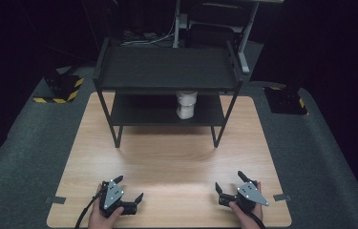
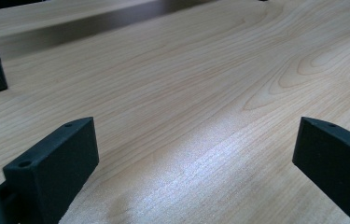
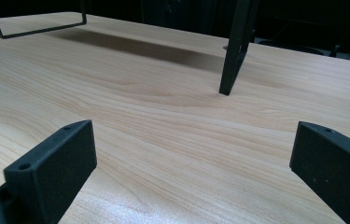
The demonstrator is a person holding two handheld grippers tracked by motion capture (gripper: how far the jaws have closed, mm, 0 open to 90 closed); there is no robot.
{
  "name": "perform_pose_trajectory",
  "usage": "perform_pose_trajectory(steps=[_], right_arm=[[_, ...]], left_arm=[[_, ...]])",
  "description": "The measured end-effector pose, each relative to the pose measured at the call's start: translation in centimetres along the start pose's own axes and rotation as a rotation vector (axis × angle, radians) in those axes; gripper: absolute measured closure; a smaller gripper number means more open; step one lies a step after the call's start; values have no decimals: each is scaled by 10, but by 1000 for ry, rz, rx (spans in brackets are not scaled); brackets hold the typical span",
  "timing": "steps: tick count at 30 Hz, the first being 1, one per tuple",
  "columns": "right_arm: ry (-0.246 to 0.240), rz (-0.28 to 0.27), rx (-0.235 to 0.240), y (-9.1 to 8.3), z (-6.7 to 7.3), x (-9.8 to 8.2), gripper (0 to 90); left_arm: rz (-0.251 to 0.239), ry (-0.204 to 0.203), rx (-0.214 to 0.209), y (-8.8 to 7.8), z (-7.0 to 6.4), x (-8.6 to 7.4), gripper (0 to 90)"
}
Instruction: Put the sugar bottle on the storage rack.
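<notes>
Left gripper (image 1: pixel 130 188) and right gripper (image 1: pixel 229 181) resting low at the near edge of the table (image 1: pixel 167 162), jaws spread wide, nothing held; same wide gap confirmed along the jaws of the left gripper (image 2: pixel 196 154) and the right gripper (image 3: pixel 193 154), bare wood between. Nearest workable item: a white cup (image 1: pixel 186 104), upright on the lower shelf of the black rack (image 1: pixel 167 67), well apart from both grippers, near the shelf's middle and slightly toward the right. Upper part hidden under the top shelf; appears to be two stacked pieces or a ribbed body, cannot tell which. Probably light, thin-walled plastic or paper: easily crushed, easily tipped, likely smooth and somewhat slippery. Contents not visible; treat as possibly filled. Recommended hold: on the side wall, jaws either side of the lower half, below any seam, with light closing force only. Approach level through the front opening between the rack legs (image 3: pixel 235 46), since the top shelf blocks any descent from above. Keep upright on withdrawal; clear the front legs and the shelf edge before lifting. Risks: wall collapse under a hard squeeze, slip under a weak one, upper piece separating if stacked.
</notes>
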State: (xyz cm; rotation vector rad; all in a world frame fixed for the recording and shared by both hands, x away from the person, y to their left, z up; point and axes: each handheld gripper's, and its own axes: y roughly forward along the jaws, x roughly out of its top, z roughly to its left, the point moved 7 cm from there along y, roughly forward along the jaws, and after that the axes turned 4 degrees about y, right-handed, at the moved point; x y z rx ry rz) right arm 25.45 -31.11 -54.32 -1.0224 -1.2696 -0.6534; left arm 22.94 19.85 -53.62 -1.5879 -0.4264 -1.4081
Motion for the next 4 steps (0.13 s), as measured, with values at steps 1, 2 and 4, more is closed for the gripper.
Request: perform_pose_trajectory(steps=[1, 2, 4], right_arm=[[-1, 1, 0, 0, 0, 0, 4], [-1, 1, 0, 0, 0, 0, 4], [-2, 3, 0, 0, 0, 0, 4]], left_arm=[[-1, 1, 0, 0, 0, 0, 4], [-1, 1, 0, 0, 0, 0, 4], [-4, 1, 2, 0, 0, 0, 4]])
